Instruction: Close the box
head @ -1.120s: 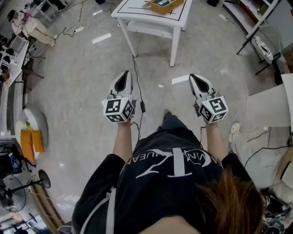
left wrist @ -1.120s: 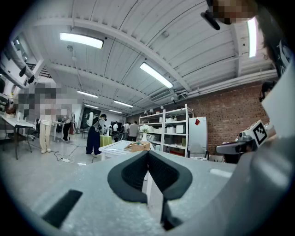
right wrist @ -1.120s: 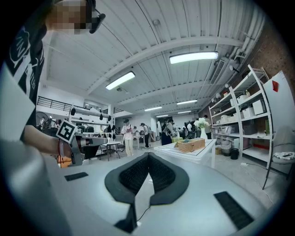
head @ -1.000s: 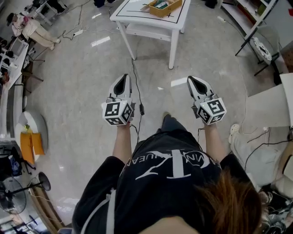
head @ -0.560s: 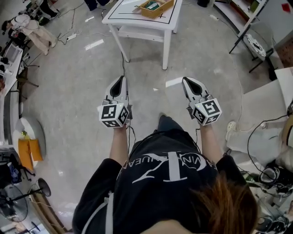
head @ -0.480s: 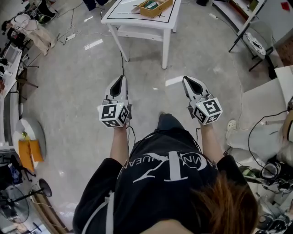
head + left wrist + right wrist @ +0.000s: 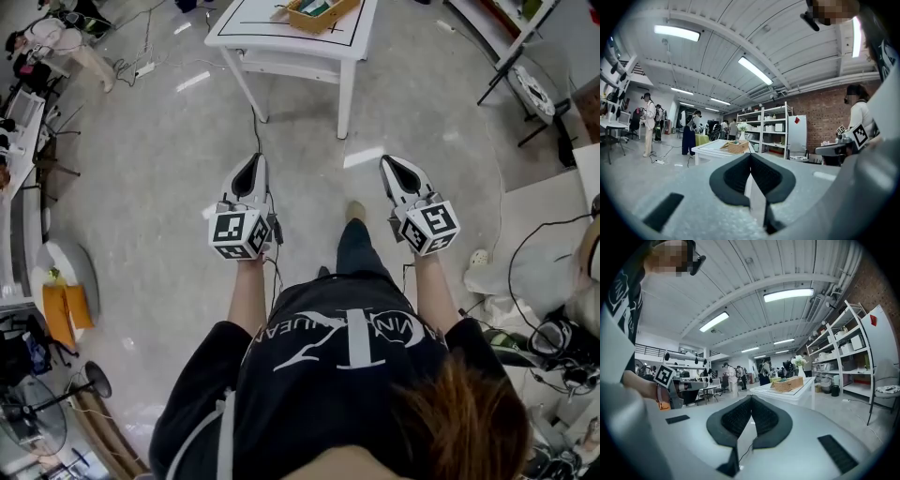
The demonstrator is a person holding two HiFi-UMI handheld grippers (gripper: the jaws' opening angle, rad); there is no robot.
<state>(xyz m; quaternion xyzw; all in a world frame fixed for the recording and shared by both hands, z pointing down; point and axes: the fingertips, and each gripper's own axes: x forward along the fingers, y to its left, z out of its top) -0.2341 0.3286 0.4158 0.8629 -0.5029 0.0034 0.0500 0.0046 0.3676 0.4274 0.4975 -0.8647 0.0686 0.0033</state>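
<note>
An open wicker-coloured box [image 7: 322,10] with things inside stands on a white table [image 7: 274,36] at the top of the head view, well ahead of both grippers. My left gripper [image 7: 251,162] and right gripper [image 7: 389,161] are held side by side over the floor, both shut and empty. The left gripper view looks past its touching tips [image 7: 750,155] to the box [image 7: 738,146] on the table [image 7: 710,149] in the distance. Beyond the right gripper [image 7: 751,397], the box [image 7: 788,384] sits on the same table [image 7: 802,392].
A black cable [image 7: 255,122] runs over the grey floor from the table towards me. Metal shelving [image 7: 766,129] and a brick wall [image 7: 820,117] stand to the right. Several people [image 7: 689,132] stand at the room's far left. Clutter and cables [image 7: 548,342] lie at my right.
The person has stepped forward, one foot now out between the grippers. Both grippers stay shut and level in front of the body.
</note>
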